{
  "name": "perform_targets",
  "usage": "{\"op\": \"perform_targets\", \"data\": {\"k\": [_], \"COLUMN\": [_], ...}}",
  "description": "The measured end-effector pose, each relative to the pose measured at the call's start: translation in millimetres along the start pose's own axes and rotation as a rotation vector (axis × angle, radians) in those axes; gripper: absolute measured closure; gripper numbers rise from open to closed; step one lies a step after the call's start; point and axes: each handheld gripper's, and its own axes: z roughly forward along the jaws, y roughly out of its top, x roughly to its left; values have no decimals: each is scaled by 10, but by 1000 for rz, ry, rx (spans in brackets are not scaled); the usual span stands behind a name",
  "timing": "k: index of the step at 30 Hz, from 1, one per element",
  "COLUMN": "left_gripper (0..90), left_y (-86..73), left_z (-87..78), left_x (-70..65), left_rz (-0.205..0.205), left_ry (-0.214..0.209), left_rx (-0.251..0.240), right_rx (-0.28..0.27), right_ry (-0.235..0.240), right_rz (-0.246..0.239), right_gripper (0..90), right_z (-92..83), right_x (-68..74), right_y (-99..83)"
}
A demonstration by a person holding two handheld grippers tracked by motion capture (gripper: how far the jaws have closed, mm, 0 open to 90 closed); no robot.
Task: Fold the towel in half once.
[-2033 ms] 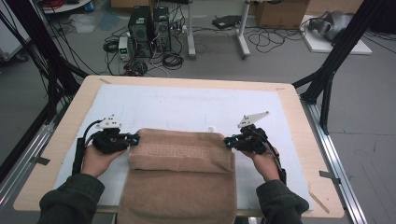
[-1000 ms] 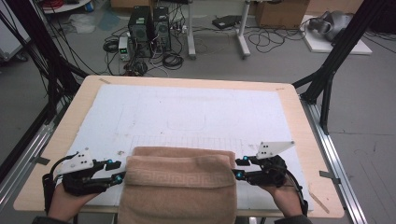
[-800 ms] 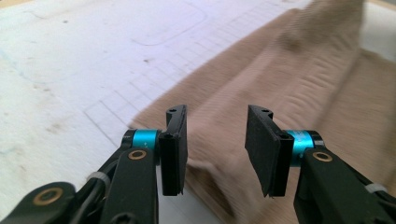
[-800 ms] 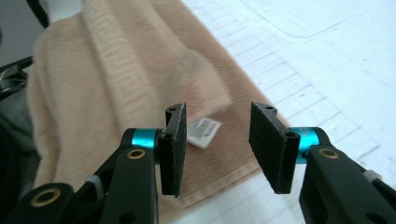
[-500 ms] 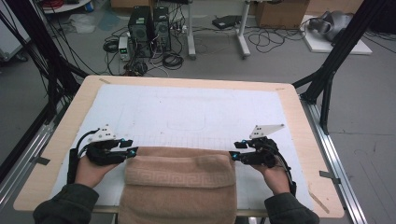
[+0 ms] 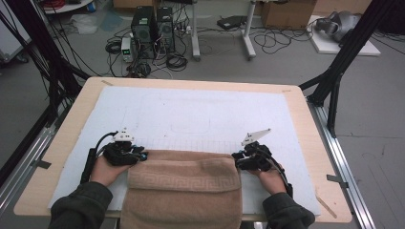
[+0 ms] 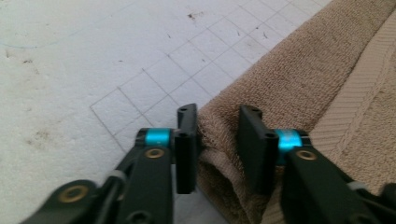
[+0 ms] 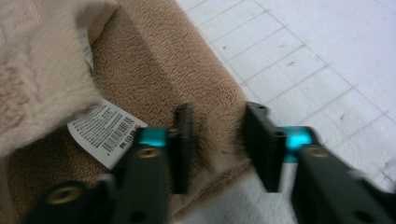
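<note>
High view: folded tan terry towel [image 6: 184, 188] at near edge of white gridded mat [image 6: 191, 114]. Left gripper [image 6: 142, 155] and right gripper [image 6: 236, 160], jaws just closing, pinch its far corners, seemingly for another fold.

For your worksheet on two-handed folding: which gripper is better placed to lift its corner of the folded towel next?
Probably neither: the left gripper and right gripper each straddle a far corner of the brown towel, jaws just closing around bunched cloth.
</note>
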Motion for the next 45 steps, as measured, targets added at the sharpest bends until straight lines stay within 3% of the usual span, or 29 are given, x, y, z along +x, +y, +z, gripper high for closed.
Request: {"op": "perform_targets", "data": {"k": [2,4,5,6,7,8,10,15,20,24,31,39,43,45], "left_gripper": [787,798,793,765,709,637,609,592,558,507,506,521,521,528], "left_y": [6,12,14,14,16,18,14,-2,-44,-45,-8,-76,-103,-70], "left_z": [-5,-12,-26,-44,-68,-94,-153,-282,-377,-426,-473,-397,-438,-471], "left_x": [-13,-33,-43,-59,-68,-77,-95,-159,-166,-143,-198,-368,-495,-487], "left_rz": [7,-2,9,11,10,7,13,17,23,13,41,91,126,122], "left_ry": [2,9,9,18,26,28,17,-26,-27,-31,-42,-103,-113,-105], "left_rx": [5,6,7,-3,-10,-21,-37,-72,-76,-93,-97,-35,-47,-74], "right_rx": [17,18,15,-3,-31,-62,-107,-78,-98,-114,-111,-76,-70,-59], "right_ry": [20,17,11,-6,-14,9,27,24,-16,-24,36,160,183,163], "right_rz": [-4,-12,-3,4,21,40,28,-42,-1,-9,-25,-38,-66,-78], "right_gripper": [809,818,797,693,656,644,625,580,557,530,480,486,492,492], "right_z": [4,3,-10,-32,-63,-98,-162,-204,-345,-465,-411,-200,-183,-192], "right_x": [2,0,6,10,11,10,58,233,175,193,266,369,451,477], "right_y": [19,37,43,45,43,40,51,97,36,64,151,136,128,133]}}
